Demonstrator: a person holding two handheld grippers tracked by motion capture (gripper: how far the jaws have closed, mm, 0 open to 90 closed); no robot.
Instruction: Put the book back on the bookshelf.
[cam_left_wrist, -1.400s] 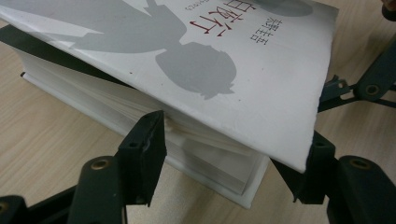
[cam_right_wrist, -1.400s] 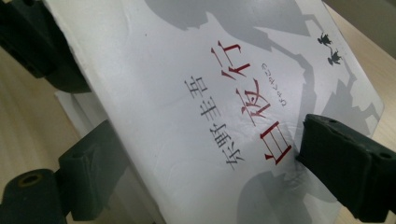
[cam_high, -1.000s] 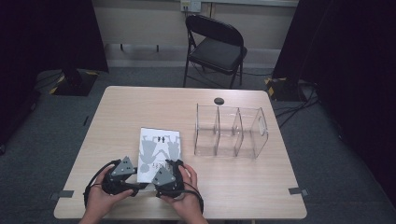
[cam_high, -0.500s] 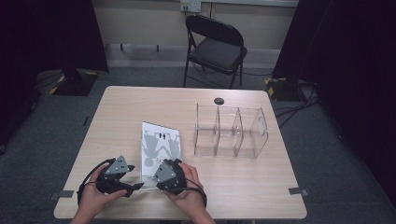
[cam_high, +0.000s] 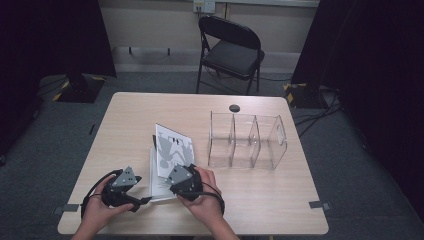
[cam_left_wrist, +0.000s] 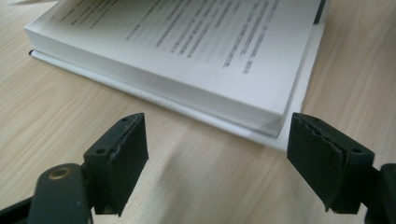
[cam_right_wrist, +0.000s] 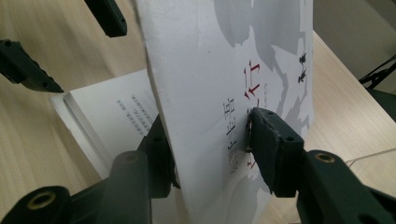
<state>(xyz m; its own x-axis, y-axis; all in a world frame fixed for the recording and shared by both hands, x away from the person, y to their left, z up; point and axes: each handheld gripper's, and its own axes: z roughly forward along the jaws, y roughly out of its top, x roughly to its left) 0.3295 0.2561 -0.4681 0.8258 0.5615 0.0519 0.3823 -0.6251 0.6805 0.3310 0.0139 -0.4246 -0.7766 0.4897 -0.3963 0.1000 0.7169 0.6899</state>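
A white book (cam_high: 159, 181) lies on the wooden table (cam_high: 120, 125) near its front edge. Its grey-printed front cover (cam_high: 172, 146) is lifted off the printed pages (cam_right_wrist: 109, 109). My right gripper (cam_right_wrist: 210, 140) has just been closing and is shut on the cover's lower edge (cam_right_wrist: 224, 70), one jaw on each side. Left of the book my left gripper (cam_high: 143, 200) hovers low over the table. Its jaws (cam_left_wrist: 217, 154) have just been opening and stand wide, with nothing between them, aimed at the page block's near corner (cam_left_wrist: 275, 121).
A clear plastic organiser (cam_high: 247, 140) with three compartments stands to the right of the book. A small black disc (cam_high: 234, 108) lies behind it. A black folding chair (cam_high: 230, 50) stands beyond the far edge.
The right gripper closed on the front cover and raised it, so the book now stands open. The left gripper drew back to the left and its jaws widened.
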